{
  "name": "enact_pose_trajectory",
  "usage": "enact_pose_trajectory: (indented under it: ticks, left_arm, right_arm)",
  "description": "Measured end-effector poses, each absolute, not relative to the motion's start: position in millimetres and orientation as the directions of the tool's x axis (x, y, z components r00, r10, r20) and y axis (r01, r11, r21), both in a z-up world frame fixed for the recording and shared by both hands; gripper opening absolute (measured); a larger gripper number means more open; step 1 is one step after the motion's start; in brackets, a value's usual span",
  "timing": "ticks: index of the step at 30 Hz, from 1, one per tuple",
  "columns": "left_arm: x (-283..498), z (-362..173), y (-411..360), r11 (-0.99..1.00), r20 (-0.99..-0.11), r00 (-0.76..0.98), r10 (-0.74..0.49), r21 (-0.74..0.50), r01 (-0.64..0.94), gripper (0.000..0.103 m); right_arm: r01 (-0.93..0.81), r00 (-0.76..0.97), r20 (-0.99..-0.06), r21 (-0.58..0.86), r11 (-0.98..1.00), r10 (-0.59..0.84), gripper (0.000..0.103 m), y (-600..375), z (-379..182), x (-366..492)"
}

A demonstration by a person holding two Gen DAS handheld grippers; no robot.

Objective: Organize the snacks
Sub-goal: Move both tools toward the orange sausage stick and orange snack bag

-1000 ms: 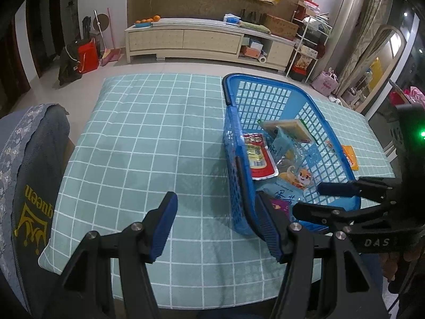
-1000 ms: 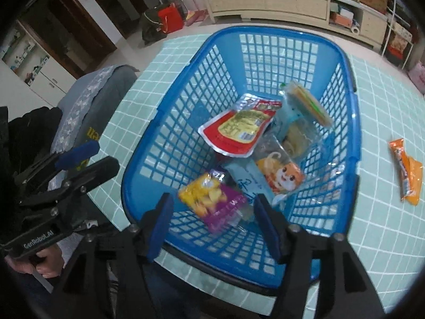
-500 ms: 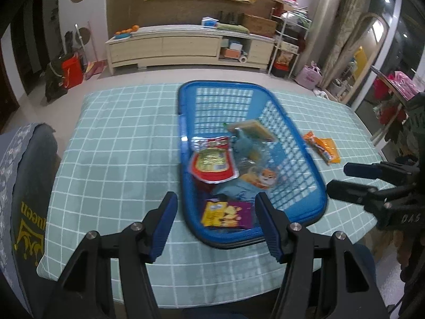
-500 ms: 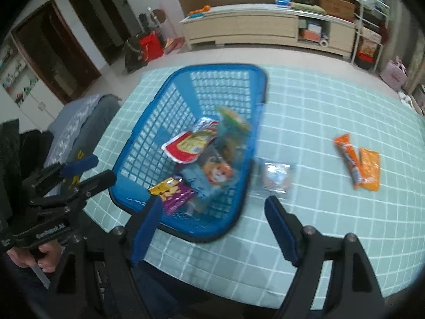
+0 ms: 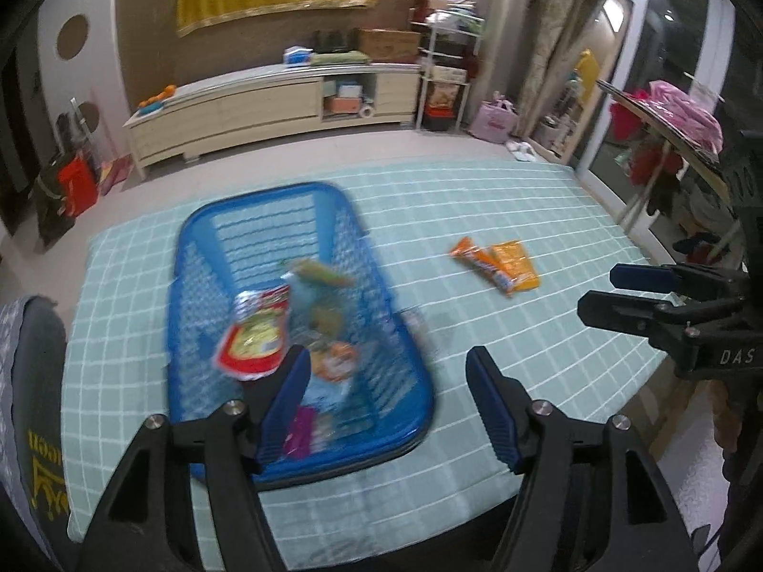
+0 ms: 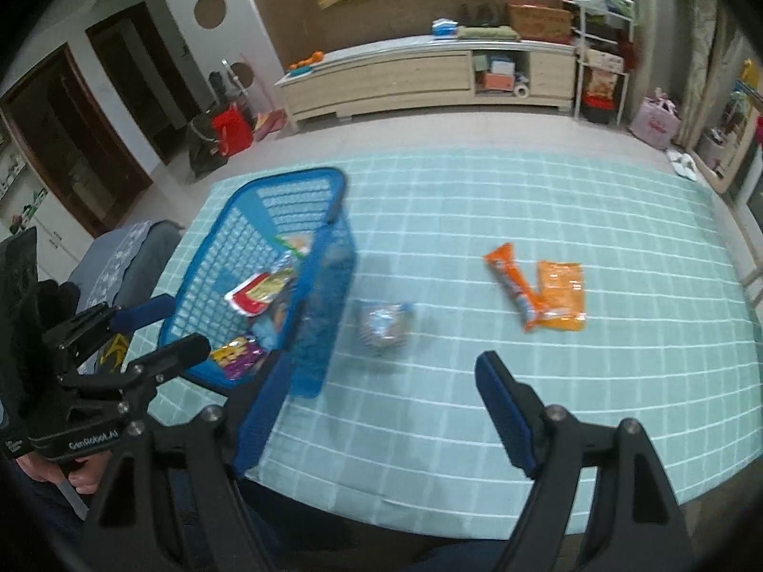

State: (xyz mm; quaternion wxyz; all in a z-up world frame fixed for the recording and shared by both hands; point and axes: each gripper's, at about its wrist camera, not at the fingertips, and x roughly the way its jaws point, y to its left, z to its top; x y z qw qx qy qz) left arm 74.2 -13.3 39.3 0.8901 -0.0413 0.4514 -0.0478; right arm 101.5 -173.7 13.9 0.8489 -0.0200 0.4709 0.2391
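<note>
A blue plastic basket (image 5: 181,286) sits on the left half of the table and holds several snack packets, among them a red-and-yellow one (image 5: 255,338) and a purple one (image 5: 298,429). Loose on the cloth to its right lie an orange stick packet (image 6: 510,281) and a flat orange packet (image 6: 560,295). A clear packet (image 6: 384,324) rests just beside the basket's wall (image 6: 324,286). My left gripper (image 5: 386,372) hovers over the basket's near right corner, its jaws opening with nothing between them. My right gripper (image 6: 384,367) hangs open above the cloth, just short of the clear packet.
A teal checked cloth (image 5: 477,200) covers the table. A grey padded chair (image 5: 28,381) stands at the left edge. A long low cabinet (image 5: 267,105) lines the far wall, with shelves and a mirror to the right. A person's hand (image 6: 47,472) holds the left gripper.
Both grippers have pulled back from the basket, risen and swung right. The basket has slid to the left in both views, and the loose orange and clear packets have come into sight.
</note>
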Motion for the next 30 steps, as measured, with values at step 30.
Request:
enact_pose_trajectory:
  ticks: [30]
  left_arm:
    - [219.8, -25.1, -120.9, 0.981, -0.905, 0.405, -0.13, -0.178, -0.081, 0.072]
  right_arm:
    - [-0.253, 0.462, -0.842, 0.175, 0.951, 0.278, 0.083, -313.0, -26.5, 202.1]
